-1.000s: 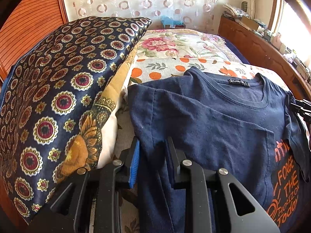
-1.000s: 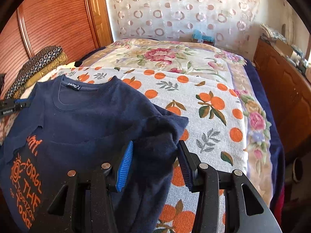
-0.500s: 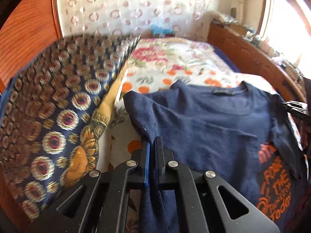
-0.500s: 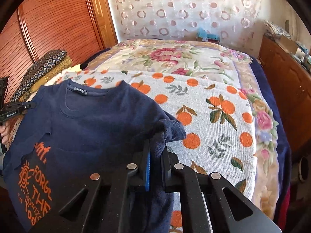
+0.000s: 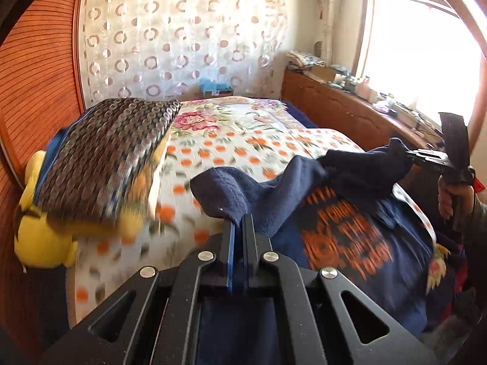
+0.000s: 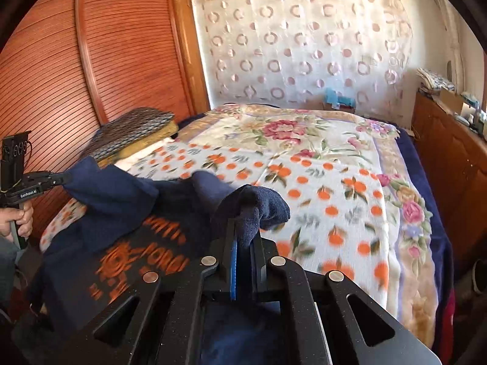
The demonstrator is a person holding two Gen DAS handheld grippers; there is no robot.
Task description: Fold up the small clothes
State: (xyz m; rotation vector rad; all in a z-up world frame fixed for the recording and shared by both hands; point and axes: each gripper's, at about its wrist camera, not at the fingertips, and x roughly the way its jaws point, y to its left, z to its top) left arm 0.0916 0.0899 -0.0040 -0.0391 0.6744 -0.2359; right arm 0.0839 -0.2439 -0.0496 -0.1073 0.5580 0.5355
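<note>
**On the bed, a shirt lifted by both sleeves**

Nearest the cameras, the left gripper (image 5: 238, 222) and right gripper (image 6: 245, 228) each clamp a sleeve of the navy T-shirt (image 5: 344, 237), raised above the orange-print blanket (image 6: 319, 200). Beyond the shirt lies a patterned cushion (image 5: 106, 155), then a circle-print curtain (image 6: 304, 48).

A bed (image 6: 350, 164) under floral covers – wooden slatted wardrobe (image 6: 100, 51), circle-patterned curtain (image 5: 182, 39), sunlit window (image 5: 420, 48).
</note>
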